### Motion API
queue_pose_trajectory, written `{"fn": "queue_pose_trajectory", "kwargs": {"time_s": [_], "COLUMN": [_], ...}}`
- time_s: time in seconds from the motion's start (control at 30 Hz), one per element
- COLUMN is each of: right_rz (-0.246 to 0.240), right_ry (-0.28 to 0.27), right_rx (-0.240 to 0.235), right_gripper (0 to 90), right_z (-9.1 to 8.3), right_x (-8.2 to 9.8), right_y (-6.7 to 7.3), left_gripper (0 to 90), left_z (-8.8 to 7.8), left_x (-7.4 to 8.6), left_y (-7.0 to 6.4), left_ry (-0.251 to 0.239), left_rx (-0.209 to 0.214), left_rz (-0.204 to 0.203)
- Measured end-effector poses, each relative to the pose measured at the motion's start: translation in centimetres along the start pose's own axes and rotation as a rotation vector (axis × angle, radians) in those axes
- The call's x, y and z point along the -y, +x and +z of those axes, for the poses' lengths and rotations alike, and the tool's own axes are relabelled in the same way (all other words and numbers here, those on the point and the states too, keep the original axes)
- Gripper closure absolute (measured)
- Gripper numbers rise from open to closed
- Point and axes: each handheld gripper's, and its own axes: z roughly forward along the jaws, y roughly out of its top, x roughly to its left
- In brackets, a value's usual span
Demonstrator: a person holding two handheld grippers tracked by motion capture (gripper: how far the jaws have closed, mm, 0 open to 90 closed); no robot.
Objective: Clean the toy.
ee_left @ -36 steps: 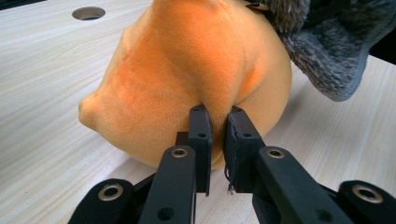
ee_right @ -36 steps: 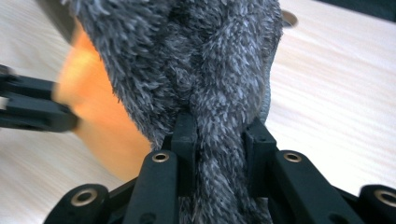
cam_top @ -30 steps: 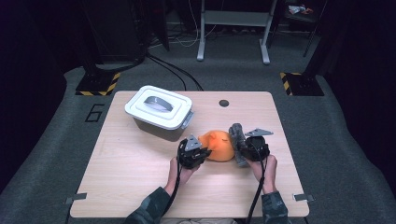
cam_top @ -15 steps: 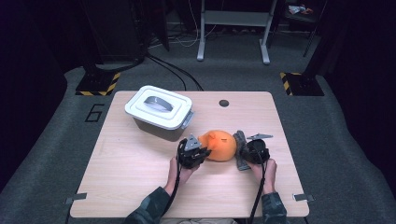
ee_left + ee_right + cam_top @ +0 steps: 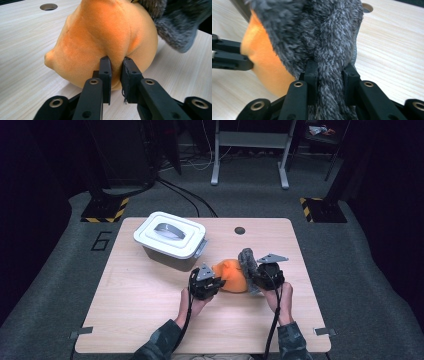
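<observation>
Orange plush toy [image 5: 231, 276] on table [image 5: 125, 300], pinched by left claw [image 5: 117, 62], grey fur [image 5: 324, 37] in right claw [image 5: 330, 72]

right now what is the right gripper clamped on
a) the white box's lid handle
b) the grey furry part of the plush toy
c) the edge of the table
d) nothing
b: in the right gripper view, the right gripper pinches the grey furry part between its jaws.

One orange plush toy [image 5: 231, 275] on the table [image 5: 150, 320]; one grey furry piece [image 5: 247, 261] on it; one white lidded box [image 5: 170, 238]; two grippers, left gripper [image 5: 205, 281] and right gripper [image 5: 264, 272]; one round hole [image 5: 240, 230] in the tabletop; two striped floor blocks [image 5: 105, 210].
</observation>
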Motion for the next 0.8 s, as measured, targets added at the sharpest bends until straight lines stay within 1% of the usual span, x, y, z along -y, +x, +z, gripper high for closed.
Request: {"fn": "queue_pose_trajectory", "kwargs": {"time_s": [0.03,0.07,0.1,0.13,0.17,0.2,0.23,0.27,0.3,0.33,0.37,0.4,0.47,0.5,0.53,0.63,0.7,0.73,0.77,0.8], "right_rz": [0.002,0.016,0.018,0.016,0.024,0.021,0.019,0.008,0.019,0.018,0.013,0.019,0.032,0.023,0.025,0.034,0.054,0.051,0.061,0.06], "right_ry": [-0.004,-0.007,-0.005,-0.01,-0.006,-0.004,-0.004,-0.004,-0.005,-0.006,-0.004,-0.004,-0.009,-0.008,-0.011,-0.014,-0.03,-0.04,-0.056,-0.066], "right_rx": [-0.005,-0.009,-0.007,-0.01,-0.005,-0.002,-0.002,-0.006,-0.006,-0.004,-0.008,-0.009,-0.013,-0.012,-0.012,-0.018,-0.021,-0.016,-0.016,-0.021], "right_gripper": [71.0,71.0,71.0,71.0,71.0,71.0,71.0,71.0,71.0,71.0,71.0,71.0,71.0,71.0,71.0,71.1,71.3,71.4,71.4,71.4], "right_z": [0.2,0.3,0.3,0.4,0.4,0.4,0.4,0.4,0.4,0.5,0.5,0.5,0.6,0.6,0.6,0.5,0.1,-0.2,-0.6,-0.9], "right_x": [0.0,0.0,0.1,0.1,0.0,0.0,0.0,0.0,0.0,0.0,0.0,0.1,0.1,0.1,0.1,0.2,0.3,0.3,0.3,0.3], "right_y": [-0.2,-0.3,-0.4,-0.5,-0.4,-0.4,-0.5,-0.7,-0.6,-0.7,-0.8,-0.8,-0.8,-0.8,-0.8,-1.1,-1.2,-1.2,-1.1,-1.0], "left_gripper": [74.2,71.0,68.5,64.7,61.2,58.0,55.9,53.7,51.5,50.4,49.5,49.3,51.1,55.5,60.0,74.2,78.2,79.2,80.1,80.6], "left_z": [-0.1,-0.1,-0.2,-0.3,-0.4,-0.4,-0.4,-0.2,-0.1,0.0,0.2,0.4,0.8,1.0,1.1,1.3,1.2,1.0,1.0,0.9], "left_x": [0.0,0.0,0.0,0.0,0.1,0.2,0.3,0.4,0.5,0.6,0.6,0.5,0.5,0.5,0.5,0.5,0.3,0.2,0.1,-0.1], "left_y": [0.0,0.1,0.0,-0.1,-0.2,-0.3,-0.3,-0.4,-0.3,-0.3,-0.3,-0.4,-0.7,-0.7,-0.8,-0.6,-0.5,-0.5,-0.5,-0.6], "left_ry": [0.006,0.001,0.002,0.0,0.005,0.01,0.018,0.02,0.027,0.028,0.034,0.038,0.042,0.047,0.049,0.035,0.031,0.029,0.022,0.02], "left_rx": [0.009,0.005,0.0,-0.018,-0.036,-0.043,-0.041,-0.051,-0.056,-0.054,-0.061,-0.07,-0.083,-0.088,-0.087,-0.083,-0.066,-0.056,-0.052,-0.047], "left_rz": [-0.007,-0.002,0.004,0.018,0.036,0.049,0.051,0.049,0.064,0.064,0.077,0.095,0.117,0.127,0.128,0.108,0.096,0.084,0.075,0.068]}}
